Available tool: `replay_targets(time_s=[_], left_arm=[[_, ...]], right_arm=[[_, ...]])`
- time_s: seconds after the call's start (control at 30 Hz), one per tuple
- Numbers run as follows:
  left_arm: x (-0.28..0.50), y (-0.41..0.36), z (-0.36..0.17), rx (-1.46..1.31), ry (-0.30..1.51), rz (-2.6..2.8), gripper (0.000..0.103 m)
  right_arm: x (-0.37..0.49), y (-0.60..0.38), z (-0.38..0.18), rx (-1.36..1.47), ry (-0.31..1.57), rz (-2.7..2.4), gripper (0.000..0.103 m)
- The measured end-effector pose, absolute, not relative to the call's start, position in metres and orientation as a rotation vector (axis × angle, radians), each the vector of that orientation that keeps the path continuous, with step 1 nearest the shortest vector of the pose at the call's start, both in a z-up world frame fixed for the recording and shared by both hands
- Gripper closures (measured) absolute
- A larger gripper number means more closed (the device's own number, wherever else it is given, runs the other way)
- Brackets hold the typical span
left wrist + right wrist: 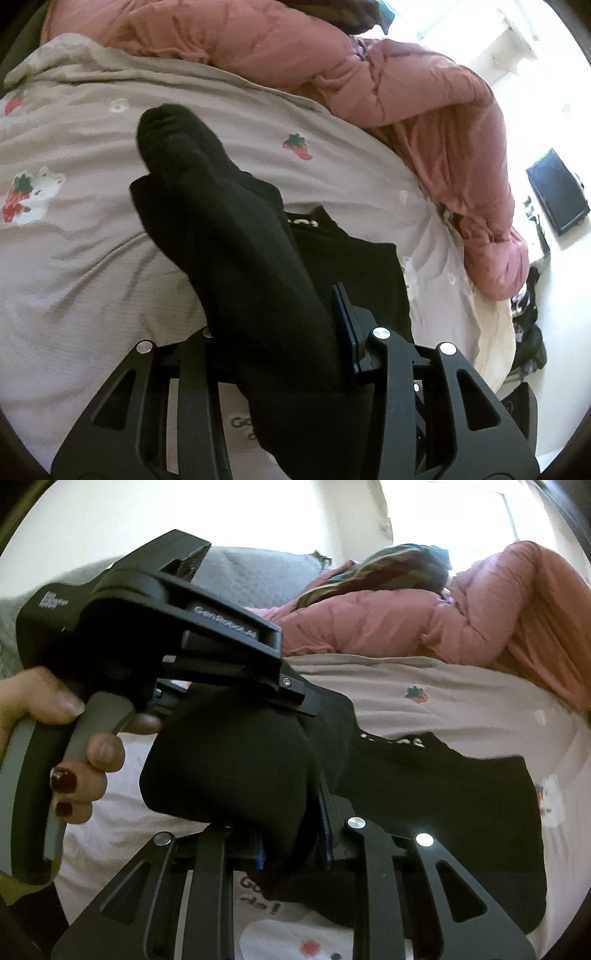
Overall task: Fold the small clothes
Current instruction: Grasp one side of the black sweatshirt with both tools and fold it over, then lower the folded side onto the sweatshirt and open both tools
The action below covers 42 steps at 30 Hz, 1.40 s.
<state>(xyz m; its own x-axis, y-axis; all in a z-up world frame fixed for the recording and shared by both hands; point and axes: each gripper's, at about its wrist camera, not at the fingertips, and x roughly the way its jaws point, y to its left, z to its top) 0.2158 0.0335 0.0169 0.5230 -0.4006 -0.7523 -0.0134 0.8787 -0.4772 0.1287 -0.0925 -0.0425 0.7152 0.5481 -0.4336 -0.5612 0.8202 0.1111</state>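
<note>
A black sock [207, 206] rises from my left gripper [280, 332], which is shut on it, and its toe points up and away over the bed. The sock hides one of that gripper's fingers. In the right wrist view my right gripper [293, 842] is shut on a rounded bunch of black sock [229, 764] between its blue pads [327, 834]. The left gripper [166, 627], held by a hand [74, 760], reaches over that bunch. I cannot tell whether both grip the same sock. Another black garment [443, 812] with white lettering lies flat on the bed behind.
The bed has a pale sheet [92, 258] printed with strawberries and bears. A pink padded quilt [406, 92] is heaped along its far side. Past the bed's right edge, a dark flat case [557, 192] and dark items lie on a bright floor.
</note>
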Motion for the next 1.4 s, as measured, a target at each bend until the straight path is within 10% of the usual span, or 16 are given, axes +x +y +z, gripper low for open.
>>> replay_targets(time_s=[0.4,0.57,0.73,1.4], left_arm=[[0.226,-0.039,0.012,-0.377,1.039,-0.267,0.07],[0.232,-0.055,0.0,-0.409,1.067,-0.305,0.036],[0.22,-0.052,0.01,-0.484,0.986,-0.381,0.029],[0.186,-0.043,-0.041,-0.231,1.005,-0.257,0.029]], right_arm=[[0.127,-0.16,-0.05,0.138,0.508,0.568,0.083],[0.136,-0.185,-0.066,0.23,0.569,0.55,0.083],[0.152,-0.216,-0.089,0.409,0.667,0.535,0.082],[0.141,-0.28,-0.096,0.576,0.752,0.504,0.028]])
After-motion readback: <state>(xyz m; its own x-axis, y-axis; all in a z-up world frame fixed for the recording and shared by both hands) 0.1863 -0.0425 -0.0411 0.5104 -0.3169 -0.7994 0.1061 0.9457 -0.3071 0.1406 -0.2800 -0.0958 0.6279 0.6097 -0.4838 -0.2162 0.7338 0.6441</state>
